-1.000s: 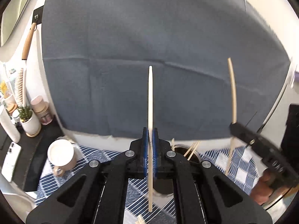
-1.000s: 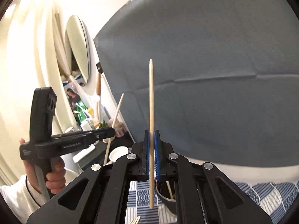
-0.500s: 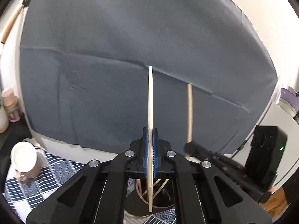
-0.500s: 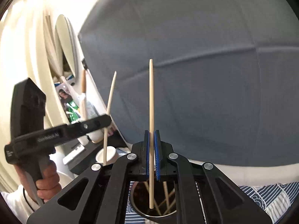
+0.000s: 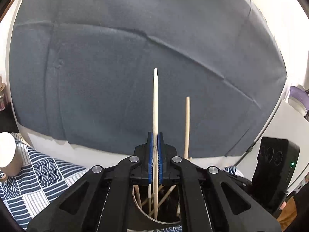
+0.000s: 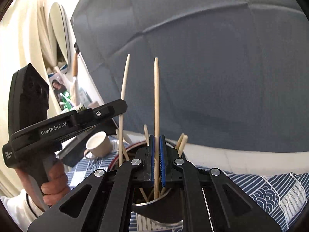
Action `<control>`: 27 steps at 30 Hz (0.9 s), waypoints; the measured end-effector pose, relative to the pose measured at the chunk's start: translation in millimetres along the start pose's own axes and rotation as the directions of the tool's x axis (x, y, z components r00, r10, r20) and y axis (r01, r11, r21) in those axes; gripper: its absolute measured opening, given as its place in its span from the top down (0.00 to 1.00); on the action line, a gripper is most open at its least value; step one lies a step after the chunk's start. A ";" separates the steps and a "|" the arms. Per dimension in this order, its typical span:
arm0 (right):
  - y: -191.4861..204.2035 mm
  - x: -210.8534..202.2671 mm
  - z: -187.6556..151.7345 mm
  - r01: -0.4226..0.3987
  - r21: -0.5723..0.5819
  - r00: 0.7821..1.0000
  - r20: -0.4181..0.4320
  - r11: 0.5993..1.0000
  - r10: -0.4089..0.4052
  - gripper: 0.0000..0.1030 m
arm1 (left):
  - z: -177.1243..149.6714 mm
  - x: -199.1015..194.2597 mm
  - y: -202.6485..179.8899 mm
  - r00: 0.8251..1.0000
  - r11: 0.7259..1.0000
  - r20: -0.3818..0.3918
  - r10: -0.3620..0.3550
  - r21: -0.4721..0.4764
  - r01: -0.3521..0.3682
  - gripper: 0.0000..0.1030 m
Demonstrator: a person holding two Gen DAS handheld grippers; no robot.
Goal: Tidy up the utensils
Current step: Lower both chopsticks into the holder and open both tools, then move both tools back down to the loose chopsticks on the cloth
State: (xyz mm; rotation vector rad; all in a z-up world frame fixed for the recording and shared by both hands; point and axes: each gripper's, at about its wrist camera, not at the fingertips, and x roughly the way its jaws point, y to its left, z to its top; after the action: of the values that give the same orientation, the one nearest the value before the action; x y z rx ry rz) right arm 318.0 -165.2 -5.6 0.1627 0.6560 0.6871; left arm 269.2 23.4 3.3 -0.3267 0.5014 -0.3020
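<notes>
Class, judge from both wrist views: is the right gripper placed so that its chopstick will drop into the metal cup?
Probably yes. The right gripper is shut on its chopstick, whose lower end already sits inside the metal cup's rim. Only the chopsticks already in the cup crowd it.

I hold two hand-held grippers, the left hand-held gripper [image 5: 155, 152] and the right hand-held gripper [image 6: 156, 158], each clamping one chopstick: the left chopstick [image 5: 155, 104] and the right chopstick [image 6: 156, 100]. One holder [image 6: 152, 203] at six o'clock contains several more chopsticks [image 6: 181, 141], too tangled to count. One mug [image 6: 98, 144] stands at nine o'clock on one patterned tablecloth [image 6: 270, 189].
</notes>
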 end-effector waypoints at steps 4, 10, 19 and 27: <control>4.4 -4.3 -0.2 0.002 -0.009 1.000 -0.005 1.000 -0.002 0.93 | -2.7 -8.6 -4.5 1.000 1.000 -0.001 0.014 0.016 -0.014 0.95; 9.3 -17.5 2.9 0.033 -0.019 0.999 0.002 0.999 -0.033 0.91 | 4.7 -18.9 -0.9 0.999 0.999 -0.001 0.033 0.021 -0.033 0.90; 11.1 -46.4 7.3 0.090 -0.007 0.996 -0.012 0.996 -0.090 0.60 | 13.6 -41.6 -3.2 0.998 0.997 -0.017 0.068 0.031 -0.067 0.68; 26.6 -67.6 11.7 0.143 -0.016 0.989 -0.025 0.990 -0.144 0.30 | 20.9 -67.9 -3.5 0.991 0.991 -0.020 0.131 0.045 -0.130 0.32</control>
State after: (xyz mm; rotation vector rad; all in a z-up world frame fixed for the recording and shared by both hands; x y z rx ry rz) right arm 271.5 -186.8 47.2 0.0928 0.6807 0.5558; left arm 222.5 49.3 50.2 -0.2469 0.5357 -0.1898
